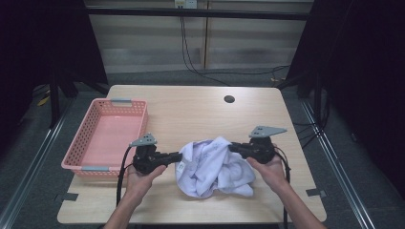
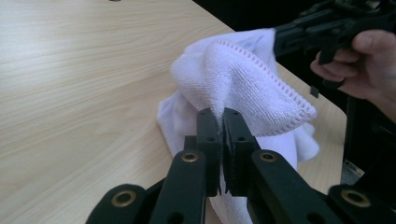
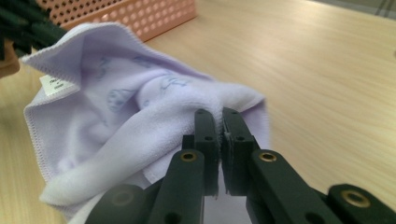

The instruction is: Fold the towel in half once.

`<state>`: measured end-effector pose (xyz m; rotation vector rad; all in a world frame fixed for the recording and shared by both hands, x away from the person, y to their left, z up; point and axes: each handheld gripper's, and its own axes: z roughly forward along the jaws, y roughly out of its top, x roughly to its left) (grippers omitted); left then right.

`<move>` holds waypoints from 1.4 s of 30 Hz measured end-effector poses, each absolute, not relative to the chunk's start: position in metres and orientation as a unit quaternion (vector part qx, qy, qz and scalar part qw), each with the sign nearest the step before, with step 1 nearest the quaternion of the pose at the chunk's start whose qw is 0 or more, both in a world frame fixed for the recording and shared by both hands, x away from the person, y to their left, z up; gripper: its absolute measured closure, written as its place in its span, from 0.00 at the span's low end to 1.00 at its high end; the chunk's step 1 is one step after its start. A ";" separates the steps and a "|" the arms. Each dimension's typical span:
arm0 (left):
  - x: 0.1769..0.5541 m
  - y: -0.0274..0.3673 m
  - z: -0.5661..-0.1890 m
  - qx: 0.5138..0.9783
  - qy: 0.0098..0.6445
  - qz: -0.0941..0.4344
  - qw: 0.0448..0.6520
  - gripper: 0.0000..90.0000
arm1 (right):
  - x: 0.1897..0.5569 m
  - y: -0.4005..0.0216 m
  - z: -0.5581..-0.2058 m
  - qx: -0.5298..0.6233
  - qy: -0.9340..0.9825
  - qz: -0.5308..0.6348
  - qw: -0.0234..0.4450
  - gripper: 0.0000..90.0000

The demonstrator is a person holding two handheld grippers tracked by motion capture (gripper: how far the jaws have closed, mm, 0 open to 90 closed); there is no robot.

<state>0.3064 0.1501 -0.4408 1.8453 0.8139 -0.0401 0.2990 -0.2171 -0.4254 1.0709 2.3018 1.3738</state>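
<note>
Towel (image 1: 214, 166): white, crumpled, near surface (image 1: 191, 109) front edge, strung between both grippers. Left gripper (image 1: 179, 157) fingers pinch its left edge; right gripper (image 1: 232, 148) fingers pinch its right edge. Basket (image 1: 90, 168) lies left.

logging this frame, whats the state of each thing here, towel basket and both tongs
towel: crumpled, gripped at two edges, its bulk on the table
left tongs: shut on the towel's edge
right tongs: shut on the towel's opposite edge
basket: upright on the table's left side, nothing in it
label: hanging at the towel's left edge, near the left tongs
</note>
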 end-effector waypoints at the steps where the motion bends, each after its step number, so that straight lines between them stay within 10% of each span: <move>1: 0.307 0.151 -0.439 0.773 0.343 -0.011 0.533 0.97 | 0.300 -0.225 -0.423 0.375 0.786 0.473 0.134 0.96; 33: 0.326 0.216 -0.369 0.706 0.386 0.076 0.589 0.96 | 0.363 -0.342 -0.307 0.488 0.667 0.489 0.280 0.96; 42: 0.332 0.202 -0.387 0.725 0.407 0.070 0.552 0.58 | 0.372 -0.330 -0.356 0.499 0.699 0.441 0.261 0.62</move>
